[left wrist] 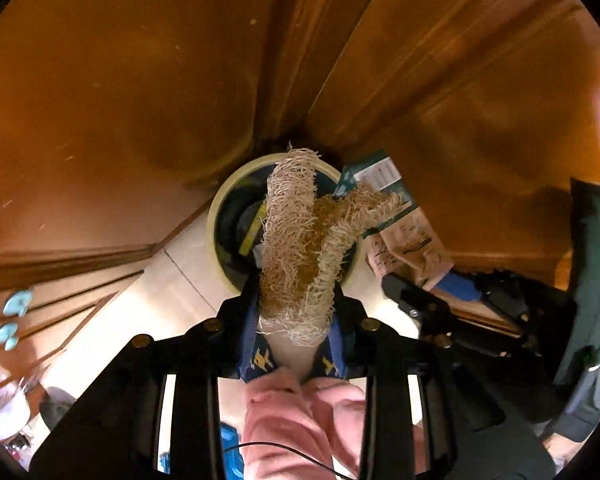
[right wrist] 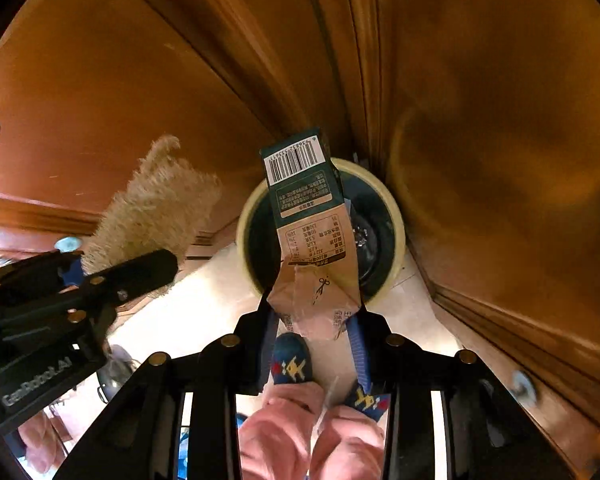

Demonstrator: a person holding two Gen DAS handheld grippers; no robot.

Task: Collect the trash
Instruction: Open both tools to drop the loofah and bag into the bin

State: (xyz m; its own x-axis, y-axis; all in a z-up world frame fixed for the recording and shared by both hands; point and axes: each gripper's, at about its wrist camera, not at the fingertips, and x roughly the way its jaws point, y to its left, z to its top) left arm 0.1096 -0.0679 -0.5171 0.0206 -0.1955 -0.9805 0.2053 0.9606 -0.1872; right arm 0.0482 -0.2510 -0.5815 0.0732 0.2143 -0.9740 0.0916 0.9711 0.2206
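Note:
A round trash bin [left wrist: 216,216] with a cream rim and a dark inside stands on the floor below both grippers. My left gripper [left wrist: 296,314] points down over it, shut on a frayed tan loofah piece [left wrist: 296,240] that hangs above the bin's opening. My right gripper [right wrist: 314,320] points down too, shut on a flattened green and brown carton [right wrist: 308,220] with a barcode, held over the bin's rim [right wrist: 396,224]. The right wrist view shows the loofah [right wrist: 152,208] and left gripper [right wrist: 132,272] at the left. The left wrist view shows the carton [left wrist: 404,236] at the right.
Brown wooden cabinet doors [left wrist: 140,80] close in around the bin, with pale blue knobs [left wrist: 18,304] on drawers at the left. The floor [left wrist: 172,280] is pale tile. A person's pink trouser legs [right wrist: 284,432] and blue patterned slippers [right wrist: 292,360] stand just behind the grippers.

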